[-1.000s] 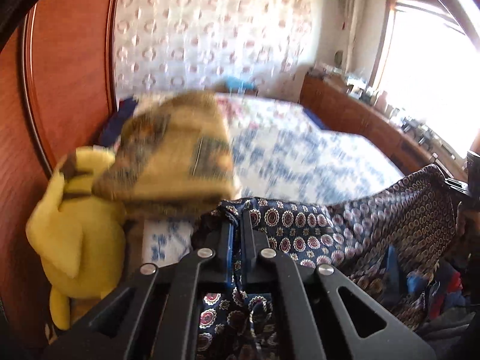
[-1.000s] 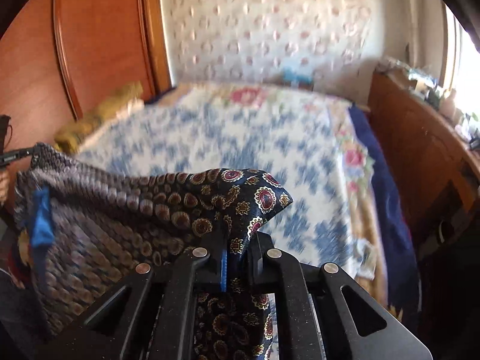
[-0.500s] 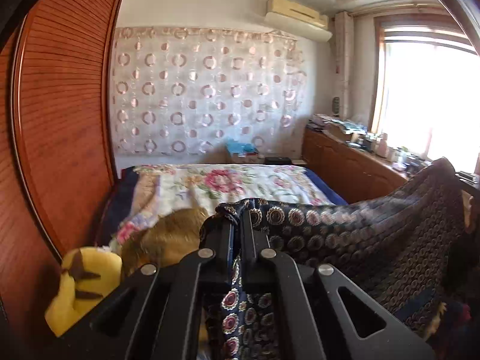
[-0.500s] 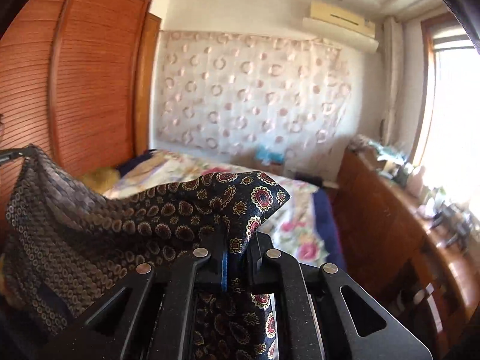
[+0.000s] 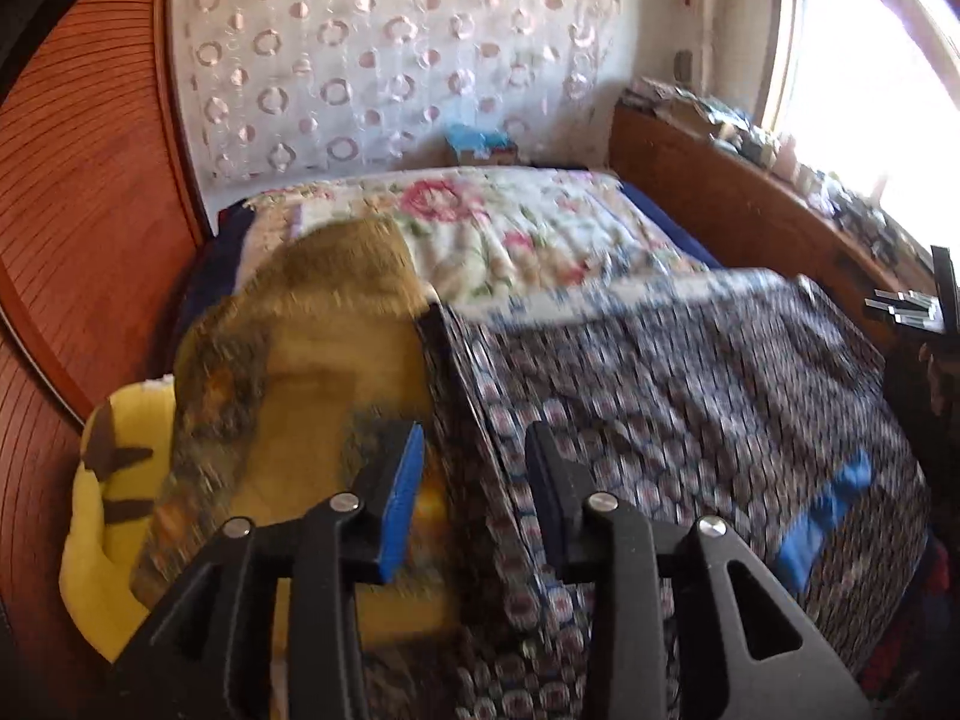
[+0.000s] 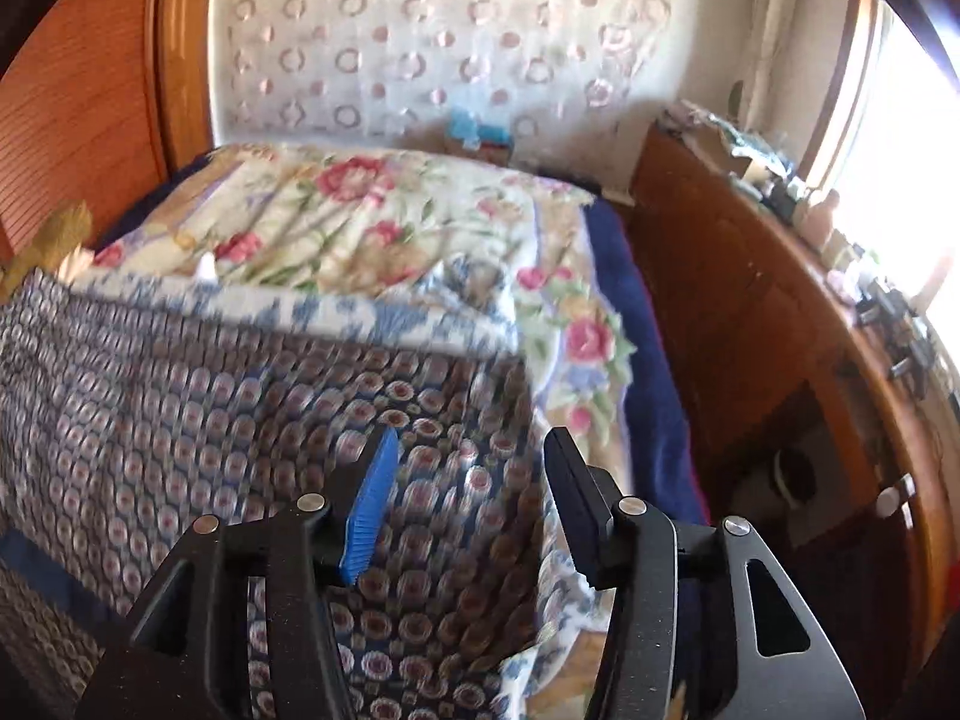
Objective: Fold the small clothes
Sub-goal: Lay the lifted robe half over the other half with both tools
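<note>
The dark patterned garment (image 5: 690,408), printed with small rings and medallions, is lying spread out on the bed (image 5: 528,228), covering the blue-and-white part of the bedspread in front of the floral quilt (image 6: 372,222); a blue patch is showing near its right edge in the left view. The left gripper (image 5: 474,468) is hovering over the garment's left edge with its jaws parted, having just been opening, and its pads are not pressing the cloth. The right gripper (image 6: 468,480) is hanging over the garment's right corner, jaws likewise just opened and standing apart, gripping nothing. A mustard-coloured pillow (image 5: 312,372) is lying just beside the garment, with a yellow plush toy (image 5: 102,516) next to it by the wooden wardrobe (image 5: 78,180).
</note>
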Available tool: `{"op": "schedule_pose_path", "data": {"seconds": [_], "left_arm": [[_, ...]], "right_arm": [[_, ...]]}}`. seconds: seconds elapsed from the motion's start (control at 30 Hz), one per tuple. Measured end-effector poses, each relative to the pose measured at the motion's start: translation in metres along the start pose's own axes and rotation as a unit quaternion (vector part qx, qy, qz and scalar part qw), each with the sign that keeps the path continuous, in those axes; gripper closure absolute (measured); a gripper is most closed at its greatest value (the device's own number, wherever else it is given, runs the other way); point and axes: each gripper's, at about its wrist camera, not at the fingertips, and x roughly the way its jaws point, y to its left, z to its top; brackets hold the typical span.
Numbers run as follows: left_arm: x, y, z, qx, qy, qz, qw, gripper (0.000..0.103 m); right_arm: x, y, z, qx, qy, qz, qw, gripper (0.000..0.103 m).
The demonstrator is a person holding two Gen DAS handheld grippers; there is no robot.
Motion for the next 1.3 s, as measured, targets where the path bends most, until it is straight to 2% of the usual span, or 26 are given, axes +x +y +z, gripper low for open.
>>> {"op": "schedule_pose_path", "data": {"seconds": [0.1,0.23,0.4,0.53,0.73,0.8,0.9,0.97,1.0,1.23,1.3], "left_arm": [[-0.006,-0.014,-0.018,0.001,0.004,-0.007,1.0000,0.068],[-0.007,-0.029,-0.043,0.002,0.018,-0.039,0.9991,0.068],[-0.005,-0.050,-0.071,0.013,0.031,-0.051,0.9981,0.067],[0.000,-0.063,-0.082,0.027,0.039,-0.043,0.9979,0.066],[0.016,-0.066,-0.089,0.029,0.059,-0.043,0.9969,0.065],[0.016,-0.067,-0.091,0.031,0.050,-0.043,0.9973,0.064],[0.016,-0.069,-0.092,0.031,0.044,-0.045,0.9975,0.057],[0.017,-0.071,-0.092,0.029,0.044,-0.055,0.9971,0.048],[0.017,-0.072,-0.092,0.031,0.045,-0.054,0.9970,0.047],[0.021,-0.093,-0.093,0.077,0.054,-0.031,0.9951,0.029],[0.021,-0.092,-0.092,0.075,0.054,-0.033,0.9952,0.029]], "right_arm": [[-0.015,0.006,-0.023,0.011,-0.005,0.019,1.000,0.051],[-0.031,0.011,-0.055,0.018,-0.005,0.039,0.999,0.051],[-0.039,0.011,-0.093,0.049,0.006,0.073,0.996,0.051],[-0.032,0.017,-0.113,0.055,0.030,0.087,0.994,0.051],[-0.021,0.022,-0.115,0.060,0.039,0.086,0.994,0.051],[-0.019,0.021,-0.112,0.071,0.039,0.094,0.992,0.051],[-0.013,0.022,-0.107,0.077,0.037,0.091,0.992,0.051],[-0.011,0.024,-0.104,0.079,0.034,0.085,0.993,0.051],[-0.010,0.026,-0.103,0.080,0.032,0.085,0.993,0.051],[-0.006,0.034,-0.104,0.071,0.018,0.067,0.995,0.050],[-0.005,0.036,-0.104,0.066,0.019,0.063,0.996,0.050]]}}
